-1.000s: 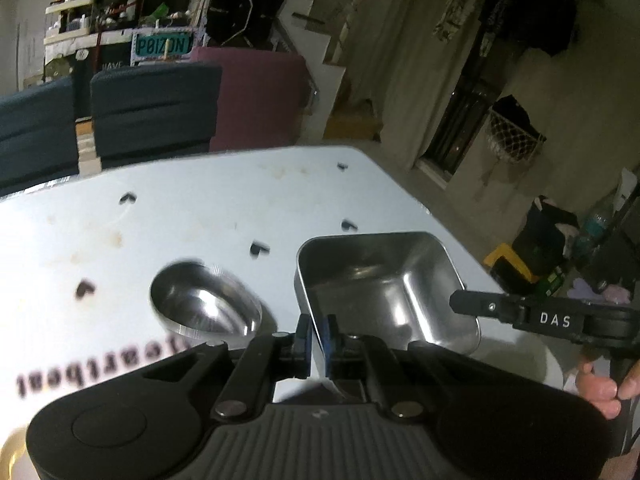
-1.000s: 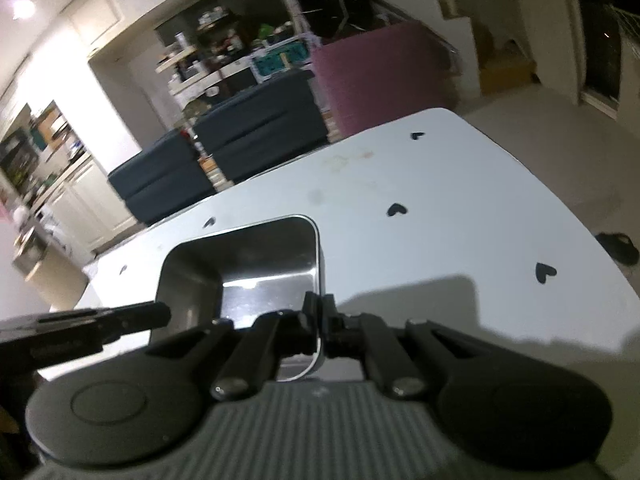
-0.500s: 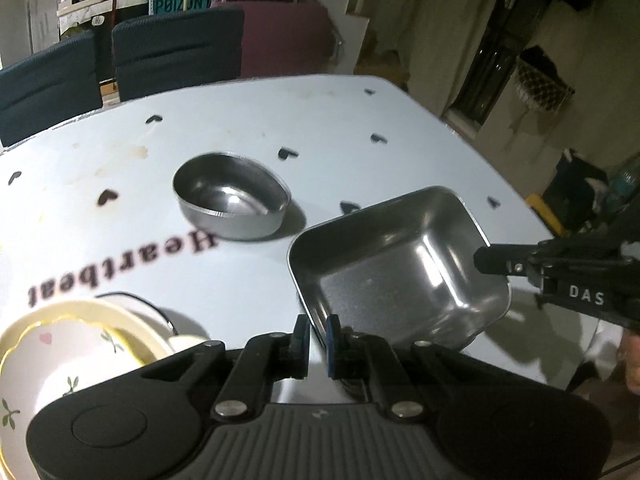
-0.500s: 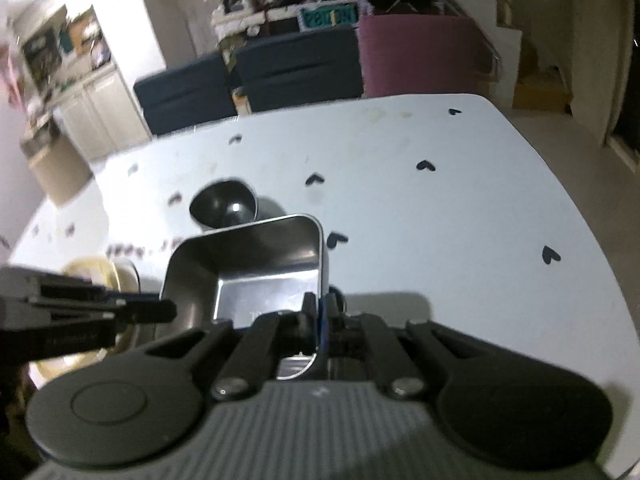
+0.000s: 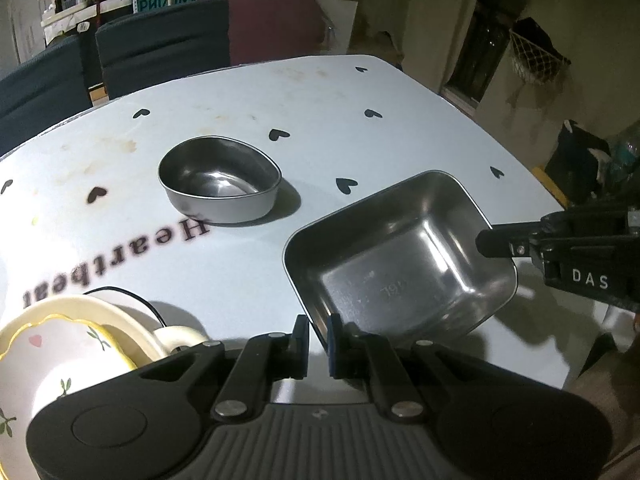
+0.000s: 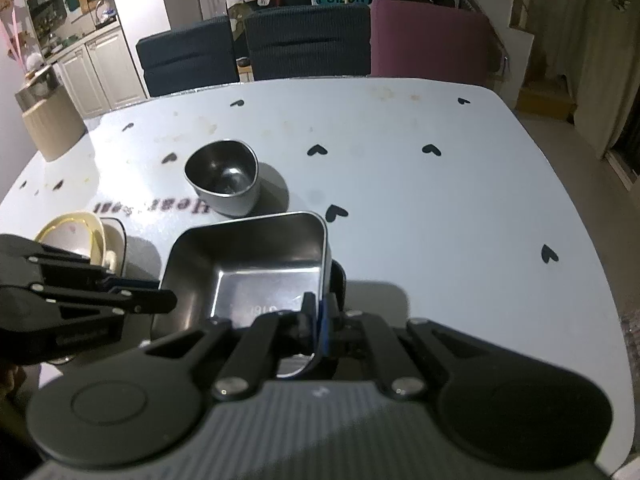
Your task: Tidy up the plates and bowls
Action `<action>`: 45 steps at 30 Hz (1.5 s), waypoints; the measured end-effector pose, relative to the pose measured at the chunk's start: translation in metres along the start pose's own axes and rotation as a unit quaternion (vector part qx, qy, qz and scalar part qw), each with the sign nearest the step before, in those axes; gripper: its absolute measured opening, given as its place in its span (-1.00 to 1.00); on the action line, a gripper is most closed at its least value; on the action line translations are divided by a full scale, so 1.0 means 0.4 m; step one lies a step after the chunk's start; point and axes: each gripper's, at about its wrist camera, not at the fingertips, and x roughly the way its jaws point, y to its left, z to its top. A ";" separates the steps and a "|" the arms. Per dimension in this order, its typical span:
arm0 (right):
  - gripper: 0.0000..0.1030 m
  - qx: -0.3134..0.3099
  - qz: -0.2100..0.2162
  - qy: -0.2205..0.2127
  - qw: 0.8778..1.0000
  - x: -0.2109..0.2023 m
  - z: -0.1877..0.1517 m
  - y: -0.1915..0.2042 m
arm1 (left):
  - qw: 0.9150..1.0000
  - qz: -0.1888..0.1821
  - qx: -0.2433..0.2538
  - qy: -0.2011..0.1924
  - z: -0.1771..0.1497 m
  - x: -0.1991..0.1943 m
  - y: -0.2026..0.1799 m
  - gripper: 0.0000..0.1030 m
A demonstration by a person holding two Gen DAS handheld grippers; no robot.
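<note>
Left jaws: left gripper (image 5: pixel 318 336) all but closed on the near corner rim of the square steel tin (image 5: pixel 400 264); thin slit visible beside the rim, so grip judged light.
Right jaws: right gripper (image 6: pixel 320 316) pressed together on the tin's opposite wall, one pad inside, blue pad outside.
Why two grips: opposite sides pinched, probably to keep a wide, slippery, shallow tin level and stop it swinging from one thin rim.
Tin position: between both tools, at the near edge of the table (image 5: pixel 320 92), tilted; shadow under its right side suggests that side is off the surface.
Step judged: carrying or setting down the tin, likely toward grouping with the other steel piece.
Oval steel bowl (image 5: pixel 220 188): upright, empty, well apart from the tin, beyond it on the cloth, partly over the "Heartbeat" print.
Cream floral dishes (image 5: pixel 52 344): nested at near left, close to the left tool; gold-edged one inside a plainer one.
Hidden: tin's underside and any contact with the table; lower part of the dish stack behind the tool body.
Unclear: pale handle (image 5: pixel 176 334) beside the dishes, cup or jug not told; embossed marks on the tin floor unreadable.
Cut off: far chairs (image 6: pixel 308 40), dim room beyond.
</note>
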 end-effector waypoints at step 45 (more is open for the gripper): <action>-0.77 0.021 -0.005 0.069 0.997 0.107 -0.001 -0.045 | 1.000 -0.016 0.000 0.015 0.014 0.032 0.001 -0.69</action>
